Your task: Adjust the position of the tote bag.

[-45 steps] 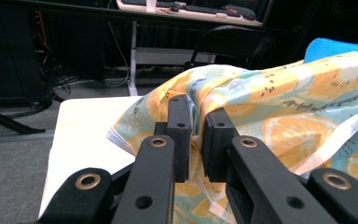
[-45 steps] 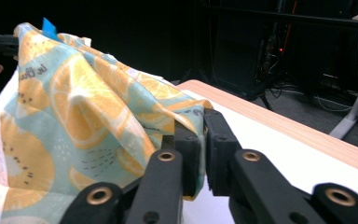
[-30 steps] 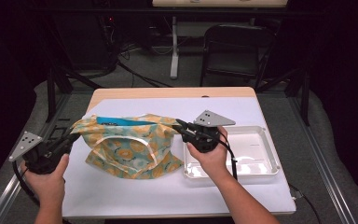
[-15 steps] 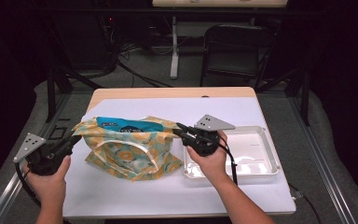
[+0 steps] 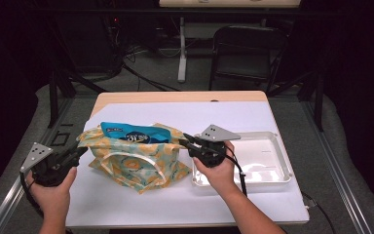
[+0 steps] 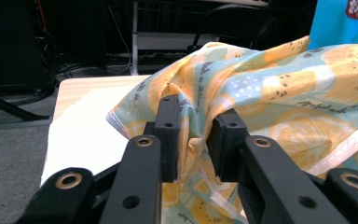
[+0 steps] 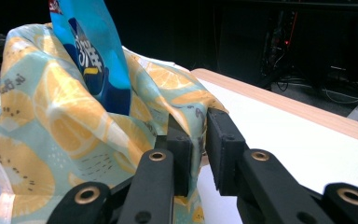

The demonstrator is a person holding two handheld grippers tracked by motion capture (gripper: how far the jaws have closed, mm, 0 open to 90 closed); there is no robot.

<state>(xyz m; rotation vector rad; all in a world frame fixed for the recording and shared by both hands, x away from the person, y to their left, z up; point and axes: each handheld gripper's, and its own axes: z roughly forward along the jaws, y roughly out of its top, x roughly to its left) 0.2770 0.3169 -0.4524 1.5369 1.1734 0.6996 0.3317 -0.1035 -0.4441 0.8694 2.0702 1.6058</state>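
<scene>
Two jaws pairs, soft lemon-print cloth bag (image 5: 136, 163)

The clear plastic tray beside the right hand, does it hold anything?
No, the clear tray lies empty, while the blue packet sits in the fabric bag.

A lemon-print fabric bag (image 5: 136, 161) – pale green with yellow slices, white-trimmed – sits slumped, mouth open, on the white tabletop (image 5: 175, 204), a blue snack packet (image 5: 134, 132) standing upright inside it.

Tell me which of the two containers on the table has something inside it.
The lemon-print fabric bag, left of centre: a blue snack packet sticks out of its mouth. The clear plastic tray at the right holds nothing.
</scene>
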